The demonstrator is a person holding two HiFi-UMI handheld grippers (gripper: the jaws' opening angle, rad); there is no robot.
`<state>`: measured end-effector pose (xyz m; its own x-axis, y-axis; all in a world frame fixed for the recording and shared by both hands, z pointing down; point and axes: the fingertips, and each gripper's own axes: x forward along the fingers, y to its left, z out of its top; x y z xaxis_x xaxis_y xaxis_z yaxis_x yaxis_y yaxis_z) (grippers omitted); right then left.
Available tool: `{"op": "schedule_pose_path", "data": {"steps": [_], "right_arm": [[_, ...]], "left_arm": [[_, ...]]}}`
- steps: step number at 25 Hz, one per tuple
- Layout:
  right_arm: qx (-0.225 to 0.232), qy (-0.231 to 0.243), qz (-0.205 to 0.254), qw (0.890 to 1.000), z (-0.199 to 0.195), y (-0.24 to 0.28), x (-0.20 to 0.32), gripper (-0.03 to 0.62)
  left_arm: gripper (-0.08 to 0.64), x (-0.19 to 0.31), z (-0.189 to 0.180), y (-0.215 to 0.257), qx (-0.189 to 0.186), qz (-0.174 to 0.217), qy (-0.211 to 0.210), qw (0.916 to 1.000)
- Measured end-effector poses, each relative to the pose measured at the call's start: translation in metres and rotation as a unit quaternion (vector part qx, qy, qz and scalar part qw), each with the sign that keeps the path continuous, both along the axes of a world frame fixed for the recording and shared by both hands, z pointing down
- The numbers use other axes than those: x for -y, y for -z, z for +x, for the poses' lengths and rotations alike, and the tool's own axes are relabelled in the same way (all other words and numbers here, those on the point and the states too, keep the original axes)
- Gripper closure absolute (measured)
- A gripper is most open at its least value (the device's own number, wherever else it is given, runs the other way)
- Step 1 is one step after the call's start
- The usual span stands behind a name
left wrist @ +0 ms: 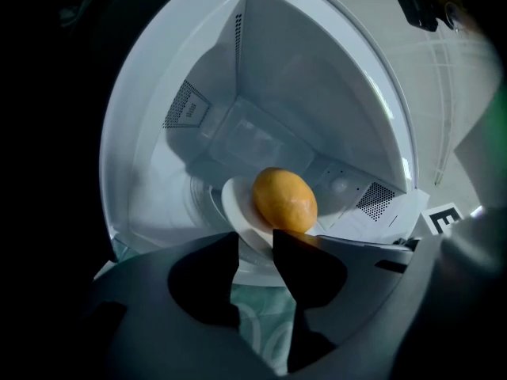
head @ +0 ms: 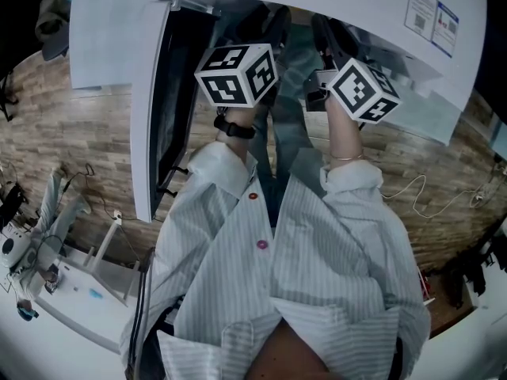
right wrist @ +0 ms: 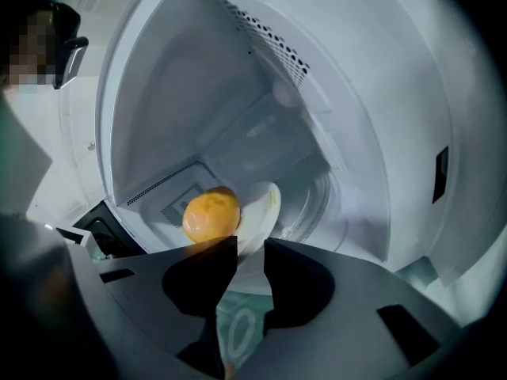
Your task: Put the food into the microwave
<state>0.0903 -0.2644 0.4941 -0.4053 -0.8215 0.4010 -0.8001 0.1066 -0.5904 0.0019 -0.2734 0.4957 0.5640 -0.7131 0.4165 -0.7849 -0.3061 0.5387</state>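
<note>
One orange fruit (left wrist: 283,199) is seated on one white plate (left wrist: 233,206) inside the one microwave (left wrist: 317,93). On the two grippers, left gripper (left wrist: 255,237) and right gripper (right wrist: 250,244), jaws are held apart (plate rim between, unclamped).

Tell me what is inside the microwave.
A white plate carrying a round orange fruit. The plate covers whatever lies beneath it, and the fruit hides the plate's middle.

The left claw (left wrist: 255,240) hides the near rim of the plate (left wrist: 236,212) under the orange (left wrist: 283,199).
</note>
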Motion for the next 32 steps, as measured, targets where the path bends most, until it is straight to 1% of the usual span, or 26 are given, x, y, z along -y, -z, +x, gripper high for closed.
{"op": "schedule_pose_path", "data": {"steps": [4,13,14,17,21,23,27,32], "right_arm": [[-0.037,0.006,0.007,0.999,-0.001,0.000,0.000,0.477],[-0.102,0.021,0.011,0.995,-0.003,-0.002,0.005,0.460],[-0.108,0.022,0.012,0.994,-0.003,-0.002,0.006,0.458],[-0.120,0.022,0.015,0.992,-0.004,-0.002,0.010,0.451],[-0.146,0.022,0.018,0.989,-0.003,-0.003,0.014,0.439],[-0.168,0.024,0.021,0.985,0.001,-0.004,0.015,0.413],[-0.185,0.031,0.026,0.982,0.000,-0.005,0.016,0.413],[-0.180,0.026,0.024,0.983,0.000,-0.005,0.018,0.413]], "left_arm": [[0.428,0.000,0.000,0.000,0.024,0.010,-0.005,0.9997],[0.415,0.003,-0.001,-0.006,0.071,0.020,-0.005,0.9973],[0.413,0.004,0.000,-0.006,0.078,0.021,-0.007,0.9968],[0.372,0.007,0.002,-0.006,0.104,0.029,-0.017,0.9940],[0.359,0.010,0.001,-0.006,0.123,0.036,-0.019,0.9916],[0.358,0.012,0.000,-0.007,0.134,0.042,-0.021,0.9899],[0.357,0.016,-0.004,-0.007,0.133,0.046,-0.018,0.9898],[0.357,0.017,-0.005,-0.006,0.126,0.048,-0.017,0.9907]]}}
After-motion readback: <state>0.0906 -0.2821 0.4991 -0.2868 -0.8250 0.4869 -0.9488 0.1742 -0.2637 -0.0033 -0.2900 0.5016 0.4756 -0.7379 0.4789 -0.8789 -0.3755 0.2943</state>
